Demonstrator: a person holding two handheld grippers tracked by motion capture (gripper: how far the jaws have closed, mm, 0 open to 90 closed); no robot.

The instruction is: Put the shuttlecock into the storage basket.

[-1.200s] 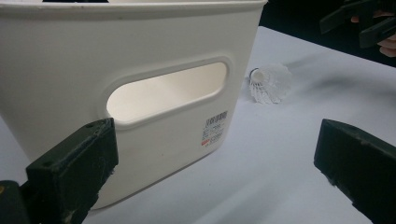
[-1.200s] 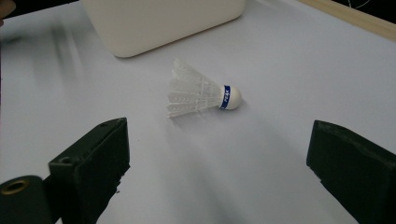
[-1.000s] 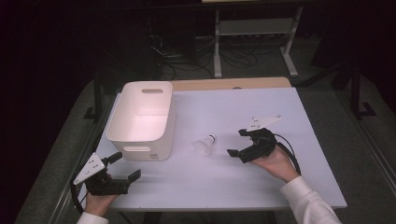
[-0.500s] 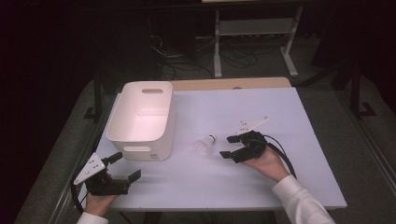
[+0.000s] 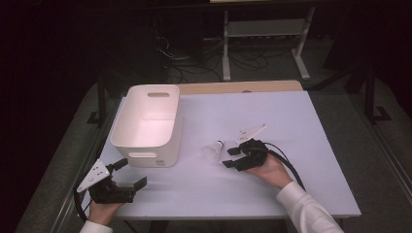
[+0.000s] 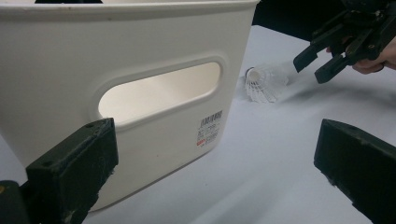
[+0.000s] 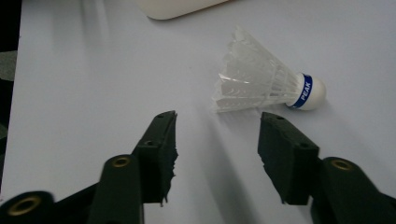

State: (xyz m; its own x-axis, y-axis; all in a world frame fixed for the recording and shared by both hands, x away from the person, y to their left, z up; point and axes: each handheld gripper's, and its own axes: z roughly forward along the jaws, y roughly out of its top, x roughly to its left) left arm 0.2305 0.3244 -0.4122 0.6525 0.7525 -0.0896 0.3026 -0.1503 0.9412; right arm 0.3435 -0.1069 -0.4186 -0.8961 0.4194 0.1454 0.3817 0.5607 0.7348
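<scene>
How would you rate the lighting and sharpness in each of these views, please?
High view: lit table, dark surroundings. Left gripper view: bin sharp, near jaws soft. Right gripper view: shuttlecock crisp, its band legible; jaws slightly blurred.

Right tongs (image 5: pixel 230 157) gape just beside the shuttlecock (image 5: pixel 213 151) near the bin (image 5: pixel 145 145).

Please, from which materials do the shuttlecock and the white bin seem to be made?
Shuttlecock: the skirt looks like white feathers or thin translucent plastic, with fine ribbed vanes; the rounded tip looks like a matte white cork or foam, with a blue band. Bin: likely moulded plastic, smooth and slightly glossy, with a cut-out handle.
</scene>
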